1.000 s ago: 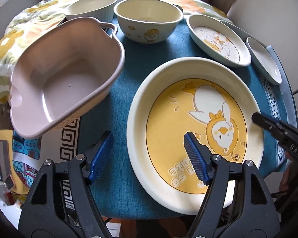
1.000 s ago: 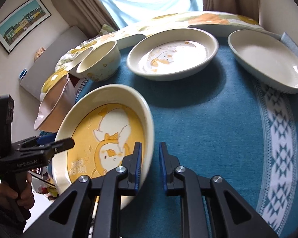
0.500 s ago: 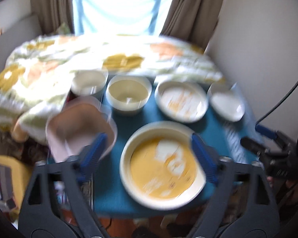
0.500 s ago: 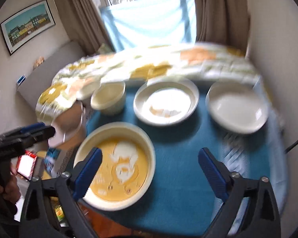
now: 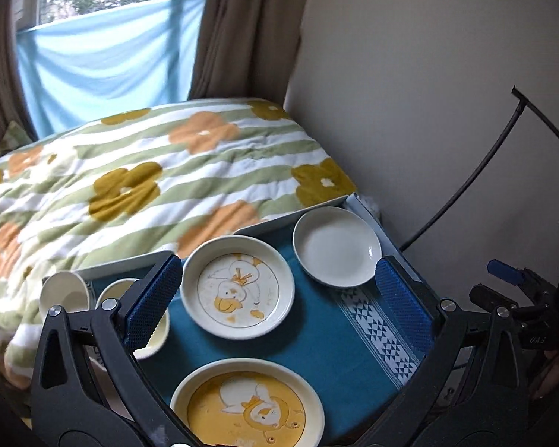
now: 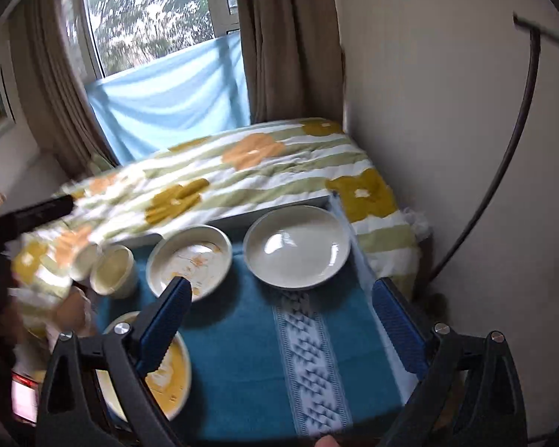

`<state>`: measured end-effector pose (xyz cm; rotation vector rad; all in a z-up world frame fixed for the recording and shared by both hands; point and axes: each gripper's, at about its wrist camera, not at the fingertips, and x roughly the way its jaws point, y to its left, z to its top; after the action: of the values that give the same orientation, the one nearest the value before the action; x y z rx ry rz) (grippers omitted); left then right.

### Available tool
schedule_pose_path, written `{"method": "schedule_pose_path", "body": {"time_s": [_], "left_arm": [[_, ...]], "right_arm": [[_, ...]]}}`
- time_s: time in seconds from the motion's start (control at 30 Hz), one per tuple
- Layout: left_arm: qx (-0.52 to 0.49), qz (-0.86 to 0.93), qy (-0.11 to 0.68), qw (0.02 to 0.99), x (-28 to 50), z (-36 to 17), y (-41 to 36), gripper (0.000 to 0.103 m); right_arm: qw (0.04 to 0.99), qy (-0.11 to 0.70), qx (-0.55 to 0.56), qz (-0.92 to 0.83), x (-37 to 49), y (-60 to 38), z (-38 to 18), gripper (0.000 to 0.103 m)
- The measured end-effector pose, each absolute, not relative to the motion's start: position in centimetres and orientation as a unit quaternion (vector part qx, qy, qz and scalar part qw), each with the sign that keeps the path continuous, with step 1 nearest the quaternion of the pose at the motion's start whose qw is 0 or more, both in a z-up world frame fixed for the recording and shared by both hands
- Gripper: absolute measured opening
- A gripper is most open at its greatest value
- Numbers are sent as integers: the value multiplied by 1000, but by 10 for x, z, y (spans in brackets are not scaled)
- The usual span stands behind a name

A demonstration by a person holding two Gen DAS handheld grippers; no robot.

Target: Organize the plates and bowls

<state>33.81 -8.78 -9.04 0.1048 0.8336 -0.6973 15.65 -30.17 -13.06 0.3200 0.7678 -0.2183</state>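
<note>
Left hand-held gripper (image 5: pixel 279 309) spread wide, ribbed blue pads (image 5: pixel 151 303); glossy round plate (image 5: pixel 237 286).

Small table (image 5: pixel 398 257) (beside a bed) under a teal cloth (image 5: pixel 316 339) bearing plates and bowls

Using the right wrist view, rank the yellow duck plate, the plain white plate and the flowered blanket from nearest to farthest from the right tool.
1. Yellow duck plate: lower left, partly behind the left finger of the right tool.
2. Plain white plate: farther up the blue cloth, centre right.
3. Flowered blanket: beyond the table's far edge, under the window.
</note>
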Motion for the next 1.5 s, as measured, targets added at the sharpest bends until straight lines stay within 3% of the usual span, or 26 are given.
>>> {"method": "schedule_pose_path", "body": {"time_s": [0.17, 0.33, 0.4, 0.43, 0.47, 0.53, 0.67, 0.8, 0.83, 0.9, 0.97, 1.1, 1.27, 1.5], "left_arm": [[71, -392, 445, 802, 385, -118, -156, 103], [122, -403, 512, 749, 433, -188, -218, 102], [137, -403, 537, 728, 448, -222, -238, 99], [142, -406, 551, 715, 455, -239, -248, 91], [146, -405, 564, 705, 458, -254, -254, 81], [157, -405, 587, 684, 467, -283, -268, 72], [159, -406, 604, 667, 483, -318, -283, 63], [161, -414, 609, 657, 496, -331, -297, 52], [165, -415, 607, 658, 498, -332, -300, 45], [169, -418, 605, 656, 502, -334, -306, 41], [175, -421, 602, 656, 503, -335, -310, 31], [189, -413, 599, 660, 504, -336, -313, 17], [194, -417, 597, 657, 504, -338, -315, 15], [214, -410, 586, 666, 497, -334, -317, 15]], "right_arm": [[881, 389, 251, -94, 187, -345, -162, 96], [848, 402, 335, -86, 223, -382, -221, 96], [835, 412, 353, -91, 234, -392, -246, 96], [827, 418, 363, -97, 240, -396, -260, 95], [820, 424, 371, -105, 244, -400, -270, 92], [806, 433, 386, -118, 251, -406, -288, 83], [790, 436, 414, -119, 262, -417, -308, 65], [785, 447, 407, -136, 272, -420, -318, 55], [784, 446, 408, -139, 273, -421, -320, 52], [782, 445, 414, -141, 278, -426, -326, 42], [779, 446, 417, -142, 279, -427, -330, 34], [778, 449, 417, -143, 281, -429, -333, 26], [773, 450, 420, -154, 279, -432, -336, 14], [774, 455, 411, -159, 280, -430, -334, 13]]}}
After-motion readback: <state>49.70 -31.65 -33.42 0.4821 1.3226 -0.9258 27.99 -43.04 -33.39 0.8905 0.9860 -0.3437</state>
